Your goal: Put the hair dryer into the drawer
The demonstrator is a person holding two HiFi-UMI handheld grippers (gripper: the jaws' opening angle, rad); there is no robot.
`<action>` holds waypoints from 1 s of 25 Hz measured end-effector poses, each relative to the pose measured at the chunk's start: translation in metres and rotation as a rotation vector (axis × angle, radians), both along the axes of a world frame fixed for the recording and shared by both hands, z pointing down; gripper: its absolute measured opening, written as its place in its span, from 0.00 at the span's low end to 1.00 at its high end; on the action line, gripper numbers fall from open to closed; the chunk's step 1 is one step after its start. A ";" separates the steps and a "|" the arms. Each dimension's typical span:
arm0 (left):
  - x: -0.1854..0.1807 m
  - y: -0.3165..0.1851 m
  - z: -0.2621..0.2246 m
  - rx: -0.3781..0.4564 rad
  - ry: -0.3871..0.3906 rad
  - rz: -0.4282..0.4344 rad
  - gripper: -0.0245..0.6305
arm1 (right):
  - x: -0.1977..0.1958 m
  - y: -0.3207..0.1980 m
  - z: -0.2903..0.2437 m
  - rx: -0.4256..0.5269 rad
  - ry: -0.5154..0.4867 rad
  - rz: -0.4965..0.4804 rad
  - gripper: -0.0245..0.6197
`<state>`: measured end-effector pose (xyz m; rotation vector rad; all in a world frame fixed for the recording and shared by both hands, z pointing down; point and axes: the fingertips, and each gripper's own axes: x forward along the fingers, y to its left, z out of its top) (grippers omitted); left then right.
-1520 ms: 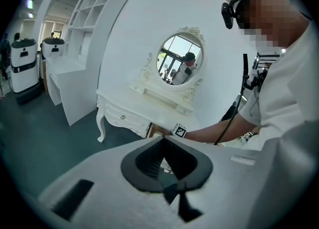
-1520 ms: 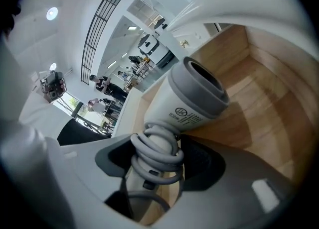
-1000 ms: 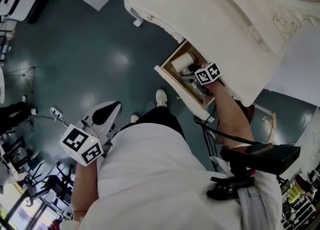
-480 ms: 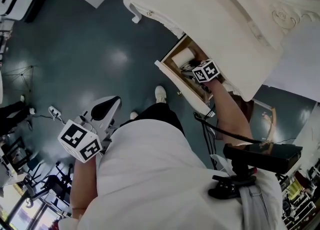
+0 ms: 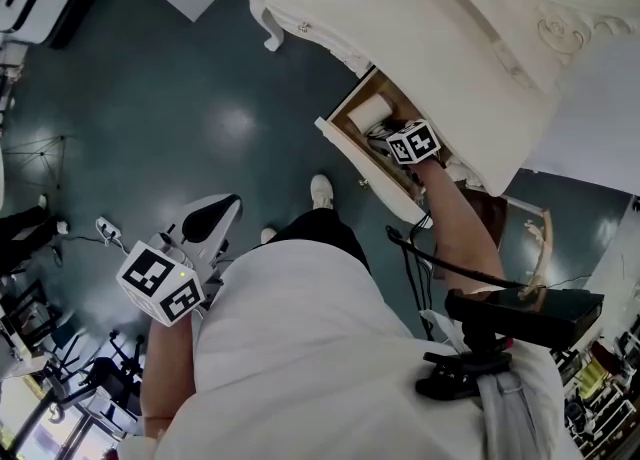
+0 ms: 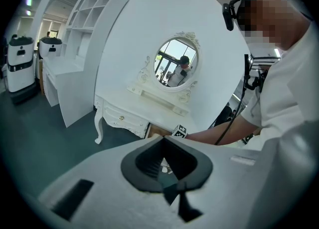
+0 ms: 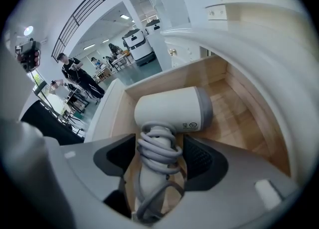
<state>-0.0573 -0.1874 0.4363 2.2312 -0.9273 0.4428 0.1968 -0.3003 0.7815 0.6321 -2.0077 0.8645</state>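
Right claw is spread wide, pointing steeply down into the drawer. The hair dryer's handle sits between the pads, but they are not squeezing it; a gap shows on the right side, so that's a released grip. The right arm stretches out from the body, forearm bare, with the marker cube sitting right over the drawer opening.

Left claw is clenched tip to tip with nothing in it. It's held low beside the person's hip and aimed across the room at the dressing table.

On to the furniture: the white dressing table with its carved edge fills the top of the head view. Its wooden drawer is pulled out. The hair dryer lies inside on the drawer's wooden bottom, white barrel crosswise towards the back, handle pointing at the camera. Its grey cord is wound in loops around the handle.
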 end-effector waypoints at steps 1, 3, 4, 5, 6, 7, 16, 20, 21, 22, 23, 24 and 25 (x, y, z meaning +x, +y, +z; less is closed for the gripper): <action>-0.001 0.002 0.000 0.002 0.002 0.001 0.03 | 0.002 0.000 -0.003 0.006 0.007 0.006 0.50; -0.005 0.007 -0.002 0.007 0.009 0.003 0.03 | 0.004 0.001 -0.009 0.019 0.017 0.018 0.50; -0.008 0.010 -0.003 0.010 0.013 0.005 0.03 | 0.004 0.001 -0.012 0.027 0.020 0.024 0.49; -0.010 0.013 -0.004 0.014 0.016 0.007 0.03 | 0.005 0.002 -0.015 0.034 0.022 0.029 0.50; -0.012 0.016 -0.004 0.018 0.019 0.009 0.03 | 0.005 0.003 -0.019 0.041 0.021 0.035 0.49; -0.014 0.019 -0.004 0.021 0.023 0.012 0.03 | 0.005 0.004 -0.022 0.047 0.020 0.041 0.49; -0.032 0.045 -0.008 0.050 0.062 0.046 0.03 | 0.005 0.018 -0.062 0.109 0.043 0.080 0.47; -0.045 0.060 -0.010 0.067 0.078 0.060 0.03 | 0.000 0.028 -0.080 0.141 0.052 0.104 0.44; -0.048 0.065 -0.011 0.069 0.083 0.063 0.03 | -0.001 0.031 -0.085 0.149 0.057 0.110 0.43; -0.052 0.070 -0.012 0.072 0.088 0.066 0.03 | -0.001 0.035 -0.089 0.157 0.063 0.116 0.42; -0.055 0.074 -0.013 0.075 0.094 0.069 0.03 | -0.002 0.038 -0.094 0.165 0.069 0.122 0.41; -0.059 0.079 -0.015 0.079 0.099 0.072 0.03 | -0.003 0.043 -0.100 0.172 0.074 0.129 0.40; -0.062 0.084 -0.016 0.083 0.103 0.076 0.03 | -0.004 0.048 -0.105 0.179 0.078 0.136 0.38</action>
